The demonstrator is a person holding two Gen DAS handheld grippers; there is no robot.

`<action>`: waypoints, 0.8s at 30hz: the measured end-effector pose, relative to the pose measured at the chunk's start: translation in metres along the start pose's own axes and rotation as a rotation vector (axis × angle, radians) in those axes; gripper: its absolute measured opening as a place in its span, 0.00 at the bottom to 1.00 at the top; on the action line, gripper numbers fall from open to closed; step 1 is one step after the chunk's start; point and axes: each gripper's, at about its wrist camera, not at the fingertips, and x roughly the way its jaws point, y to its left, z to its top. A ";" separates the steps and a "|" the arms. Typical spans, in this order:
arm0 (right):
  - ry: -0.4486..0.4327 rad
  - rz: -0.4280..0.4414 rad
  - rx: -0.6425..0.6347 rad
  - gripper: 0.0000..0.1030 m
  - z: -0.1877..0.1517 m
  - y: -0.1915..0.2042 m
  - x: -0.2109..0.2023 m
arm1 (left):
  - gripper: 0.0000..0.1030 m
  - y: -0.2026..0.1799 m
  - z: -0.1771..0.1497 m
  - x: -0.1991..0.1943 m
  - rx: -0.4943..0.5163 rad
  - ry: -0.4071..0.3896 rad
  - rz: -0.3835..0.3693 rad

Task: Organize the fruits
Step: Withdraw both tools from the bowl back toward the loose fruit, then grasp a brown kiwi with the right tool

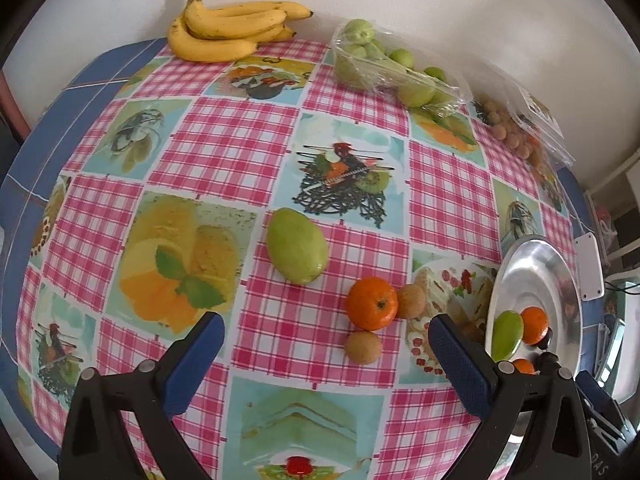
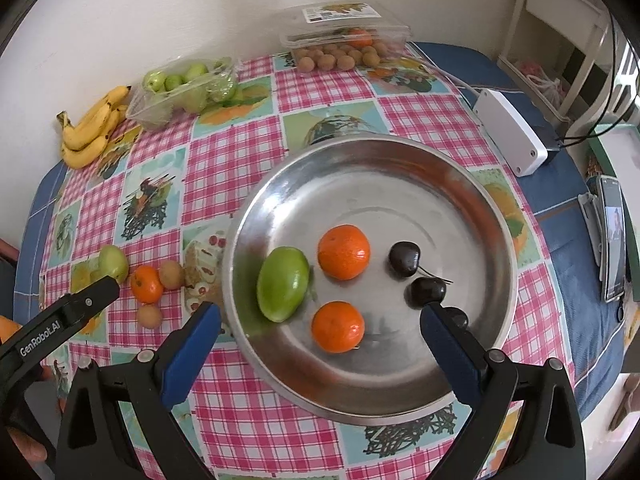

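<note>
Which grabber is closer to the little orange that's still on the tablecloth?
Left. The left gripper hangs open just in front of the loose orange; the right gripper is open over the metal plate beside it.

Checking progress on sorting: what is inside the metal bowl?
Metal bowl holds a green fruit, two oranges, two dark cherries; a third dark shape hides behind the hand-held gripper finger.

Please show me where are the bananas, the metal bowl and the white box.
bananas (image 1: 224,28): left wrist view, middle of bunch.
metal bowl (image 2: 400,168): right wrist view, bare inner wall.
white box (image 2: 510,136): right wrist view, top face.
</note>
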 end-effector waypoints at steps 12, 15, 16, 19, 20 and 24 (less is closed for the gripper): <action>0.003 0.061 -0.076 0.97 -0.001 0.056 0.003 | 1.00 0.052 0.013 -0.009 -0.068 -0.052 0.091; 0.008 0.079 -0.100 0.97 -0.002 0.071 0.006 | 1.00 0.068 0.017 -0.010 -0.098 -0.052 0.094; 0.014 0.085 -0.109 0.97 -0.003 0.078 0.008 | 1.00 0.076 0.018 -0.010 -0.115 -0.051 0.091; 0.033 0.108 -0.134 0.97 -0.006 0.097 0.013 | 1.00 0.093 0.020 -0.012 -0.161 -0.051 0.094; 0.036 0.115 -0.141 0.97 -0.006 0.102 0.015 | 1.00 0.096 0.019 -0.013 -0.172 -0.052 0.096; 0.038 0.141 -0.156 0.97 -0.007 0.117 0.018 | 1.00 0.108 0.021 -0.014 -0.204 -0.055 0.092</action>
